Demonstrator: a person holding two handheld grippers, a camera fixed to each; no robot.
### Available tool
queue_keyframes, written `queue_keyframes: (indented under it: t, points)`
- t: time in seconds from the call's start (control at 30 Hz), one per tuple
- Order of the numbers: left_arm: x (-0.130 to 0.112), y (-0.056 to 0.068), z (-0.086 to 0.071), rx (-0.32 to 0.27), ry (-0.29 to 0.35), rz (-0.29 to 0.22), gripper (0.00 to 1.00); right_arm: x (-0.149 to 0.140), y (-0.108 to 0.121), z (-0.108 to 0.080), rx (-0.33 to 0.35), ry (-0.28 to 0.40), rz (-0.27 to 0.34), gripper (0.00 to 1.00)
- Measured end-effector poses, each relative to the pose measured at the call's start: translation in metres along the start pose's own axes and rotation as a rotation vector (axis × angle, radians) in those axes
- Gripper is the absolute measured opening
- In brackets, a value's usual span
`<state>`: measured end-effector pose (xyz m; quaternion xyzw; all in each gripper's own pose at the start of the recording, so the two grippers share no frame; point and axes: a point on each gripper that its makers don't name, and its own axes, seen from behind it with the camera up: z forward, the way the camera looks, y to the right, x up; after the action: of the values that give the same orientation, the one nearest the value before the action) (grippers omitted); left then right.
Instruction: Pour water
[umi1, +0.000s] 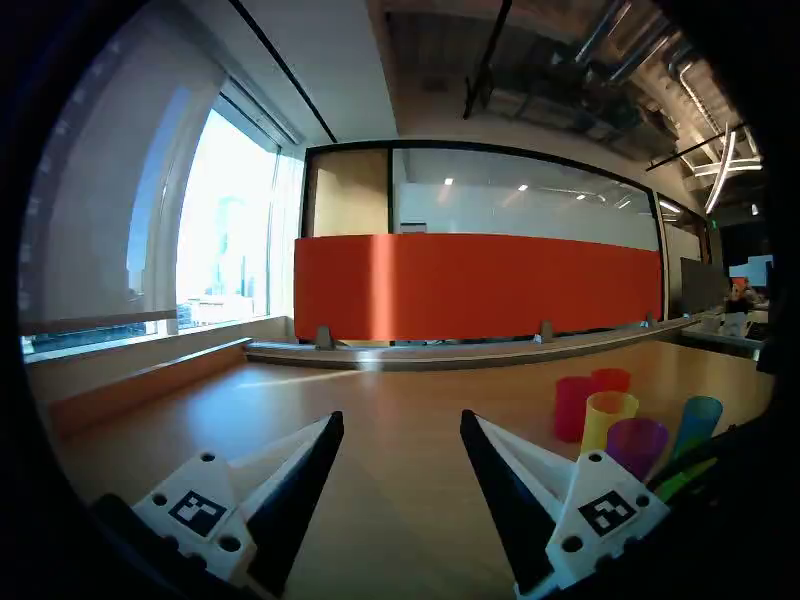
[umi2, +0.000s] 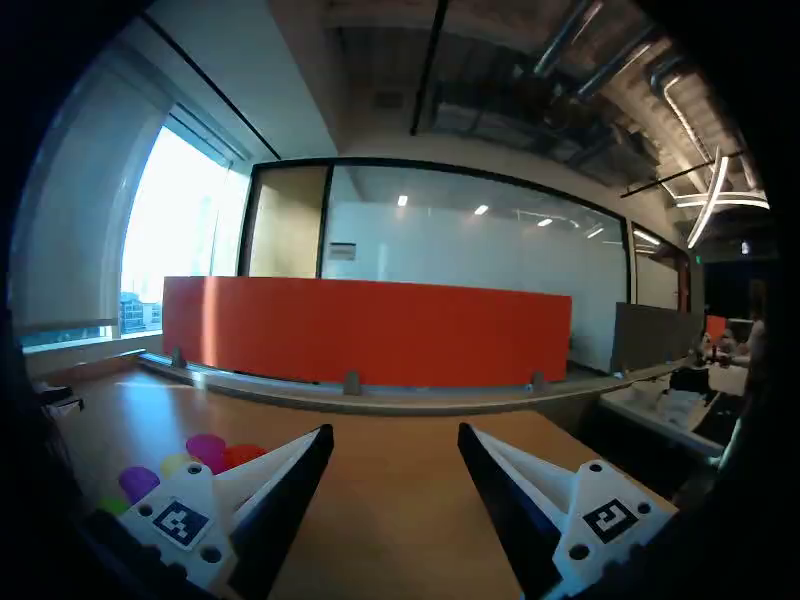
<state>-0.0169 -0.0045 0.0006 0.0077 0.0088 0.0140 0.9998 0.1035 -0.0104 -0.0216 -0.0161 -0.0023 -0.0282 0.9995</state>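
a wide wooden desk (umi1: 250, 400) runs away from both cameras to its far edge, where a long orange partition (umi1: 470, 285) stands upright on small grey feet. a glass wall rises behind the partition. a tall bright window (umi1: 225, 240) lines the desk's left edge in the left gripper view.

the left hand-held gripper (umi1: 401, 418) is held level and low over the desk, pointing straight at the far edge. its two fingers are spread wide, released, with bare desk between them. each white finger (umi1: 215, 500) bears a square black-and-white marker near its base. i cannot tell whether the fingers touch the wood.

the right hand-held gripper (umi2: 395, 430) sits in the same pose in the right gripper view: level, low, aimed at the partition (umi2: 370, 330), fingers apart and gripping nothing, over the desk (umi2: 400, 540).

the cups (umi1: 620, 415) stand upright in a tight cluster on the desk, to the right of the left hand-held gripper and to the left of the right one. in the left gripper view a red cup (umi1: 572, 405) stands farthest left, a yellow cup (umi1: 607, 415) just beside it, a purple cup (umi1: 637, 445) nearest the camera, and a blue cup (umi1: 697, 420) toward the right edge. in the right gripper view the cluster (umi2: 190, 462) peeks out behind the left finger, well apart from the gap between the fingers.
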Motion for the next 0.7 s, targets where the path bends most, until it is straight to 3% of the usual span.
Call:
queue_keyframes:
  t: [0.5,0.7]
  points:
    - [-0.0017,0.0011,0.0006,-0.001,-0.002,0.001,0.87,-0.0019,0.0095,-0.0033,-0.017,0.025,-0.010,0.96]
    - [-0.0016,0.0012,0.0008,-0.001,-0.002,0.001,0.87,-0.0014,0.0049,-0.0064,-0.007,0.053,-0.040,0.96]
